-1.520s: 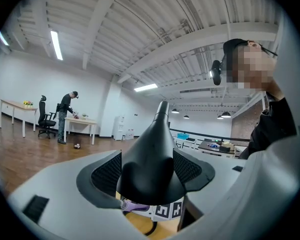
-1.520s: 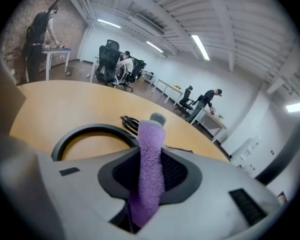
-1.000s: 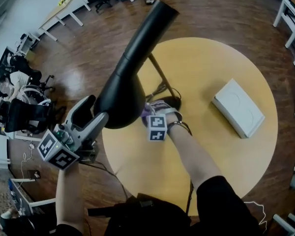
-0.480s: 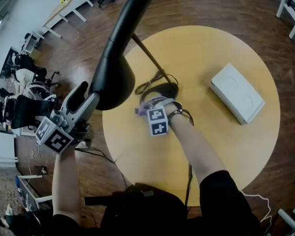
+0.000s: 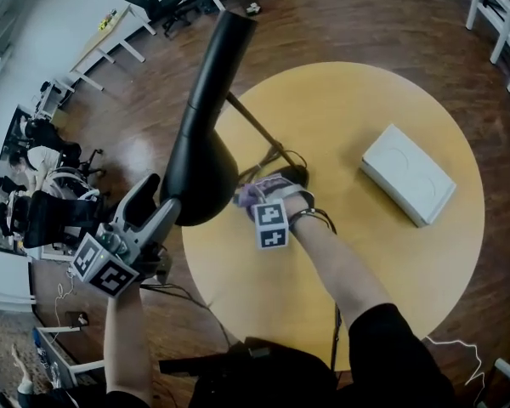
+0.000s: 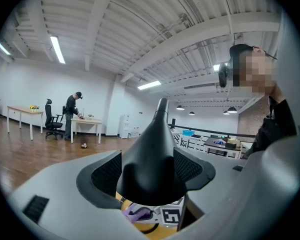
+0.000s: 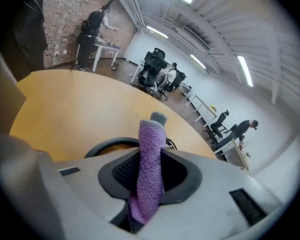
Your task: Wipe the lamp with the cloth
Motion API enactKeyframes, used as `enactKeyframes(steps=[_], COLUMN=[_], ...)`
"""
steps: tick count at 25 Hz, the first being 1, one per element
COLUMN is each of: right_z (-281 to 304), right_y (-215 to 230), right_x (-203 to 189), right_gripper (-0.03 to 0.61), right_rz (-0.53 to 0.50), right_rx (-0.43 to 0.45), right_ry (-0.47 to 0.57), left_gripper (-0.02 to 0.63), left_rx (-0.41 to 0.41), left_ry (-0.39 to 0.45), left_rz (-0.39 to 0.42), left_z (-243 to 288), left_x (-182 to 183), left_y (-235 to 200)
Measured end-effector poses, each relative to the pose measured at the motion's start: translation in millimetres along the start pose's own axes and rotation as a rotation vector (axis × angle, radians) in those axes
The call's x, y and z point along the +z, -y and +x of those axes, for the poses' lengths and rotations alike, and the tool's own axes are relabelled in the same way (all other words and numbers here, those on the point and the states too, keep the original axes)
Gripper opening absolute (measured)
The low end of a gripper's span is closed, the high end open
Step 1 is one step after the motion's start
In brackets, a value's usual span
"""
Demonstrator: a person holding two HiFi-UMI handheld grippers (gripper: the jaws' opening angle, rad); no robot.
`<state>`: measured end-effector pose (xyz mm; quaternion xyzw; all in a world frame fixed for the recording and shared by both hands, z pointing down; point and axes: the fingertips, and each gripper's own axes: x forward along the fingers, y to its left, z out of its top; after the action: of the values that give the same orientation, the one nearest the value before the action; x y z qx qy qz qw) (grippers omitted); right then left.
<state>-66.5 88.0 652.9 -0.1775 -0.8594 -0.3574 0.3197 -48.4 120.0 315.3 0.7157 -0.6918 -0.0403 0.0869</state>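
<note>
A: Starting with the left gripper (image 6: 150,173) — clamped on the head of the black lamp (image 5: 200,155), pointing level, out past the left edge of the round table (image 5: 382,304).

B: And the right gripper (image 7: 151,176)?

A: Pinched shut on the purple cloth (image 7: 151,139), a folded tuft standing up past the jaws. Low over the table, just beside the lamp's base (image 5: 292,177), angled downward.

B: Touching the lamp anywhere?

A: Hard to say from above. Close under the head, apparently apart from it.

B: Risks from here?

A: Three, most likely. Pressing the cloth too hard against the head — could twist it in the left jaws or tip the base, with only a thin stem (image 5: 253,127) in between. Snagging the cable (image 5: 276,153) looped by the base while sweeping low. Losing the cloth, gripped by a narrow fold only, if dragged across the rim of the head.

B: So light strokes, firm left hold.

A: Probably wise.
</note>
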Motion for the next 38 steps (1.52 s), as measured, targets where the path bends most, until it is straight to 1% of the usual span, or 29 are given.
enactKeyframes(steps=[1,3,5,7,8,10,13,17,19,21,22,24,26,28,29,30,32,33,34,36,38], right_z=[6,14,15,12,8,-3,-22,-41,-50,-59,-62,-63,-65,-76,-81,-85,-89,-91,-92,-93,-89], right_y=[1,-6,-14,-25,-33,-50,-63,-68,-69,-72,-73,-67,-49,-23,-12,-2,18,30,42,59,62], right_x=[-2,-4,-4,-1,3,3,-11,-24,-31,-37,-38,-42,-54,-71,-84,-100,-133,-147,-157,-168,-174], right_gripper=[0.088,0.089,0.089,0.089,0.089,0.089,0.087,0.087,0.089,0.09,0.091,0.089,0.089,0.089,0.089,0.089,0.089,0.089,0.089,0.089,0.091], right_rz=[0.008,0.017,0.012,0.0,-0.024,-0.105,-0.192,-0.232,-0.258,-0.266,-0.255,-0.189,-0.092,-0.022,-0.021,-0.041,-0.074,-0.058,-0.019,0.098,0.227], right_rx=[0.001,0.04,0.081,0.133,0.161,0.197,0.214,0.226,0.21,0.203,0.199,0.167,0.096,0.035,0.021,0.016,0.006,-0.009,-0.029,-0.057,-0.061], right_ry=[-0.026,-0.052,-0.047,-0.019,-0.005,-0.006,-0.037,-0.044,-0.069,-0.067,-0.049,0.005,0.041,0.038,0.011,-0.036,-0.148,-0.2,-0.247,-0.323,-0.378], left_gripper=[0.311,0.311,0.311,0.311,0.311,0.311,0.311,0.31,0.31,0.31,0.31,0.31,0.31,0.31,0.31,0.31,0.31,0.31,0.31,0.31,0.31], left_rx=[0.0,-0.003,-0.007,-0.006,-0.003,0.01,0.031,0.066,0.066,0.054,0.051,0.054,0.059,0.061,0.058,0.055,0.045,0.039,0.033,0.024,0.018], left_ry=[-0.001,-0.006,-0.015,-0.02,-0.019,-0.011,-0.002,-0.007,-0.009,-0.013,-0.015,-0.019,-0.02,-0.021,-0.02,-0.018,-0.015,-0.014,-0.014,-0.012,-0.009], left_rz=[0.001,0.013,0.024,0.028,0.028,0.031,0.049,0.059,0.051,0.042,0.041,0.054,0.076,0.084,0.084,0.082,0.076,0.074,0.071,0.064,0.06], left_z=[0,2,4,5,4,2,3,1,2,4,4,5,6,6,6,6,6,7,7,10,13], left_x=[0,1,2,0,0,-1,-1,1,1,-1,-2,-3,-4,-3,-2,-2,-3,-4,-5,-7,-8], left_y=[1,6,9,7,6,5,5,2,2,6,7,9,10,10,10,11,11,12,13,18,24])
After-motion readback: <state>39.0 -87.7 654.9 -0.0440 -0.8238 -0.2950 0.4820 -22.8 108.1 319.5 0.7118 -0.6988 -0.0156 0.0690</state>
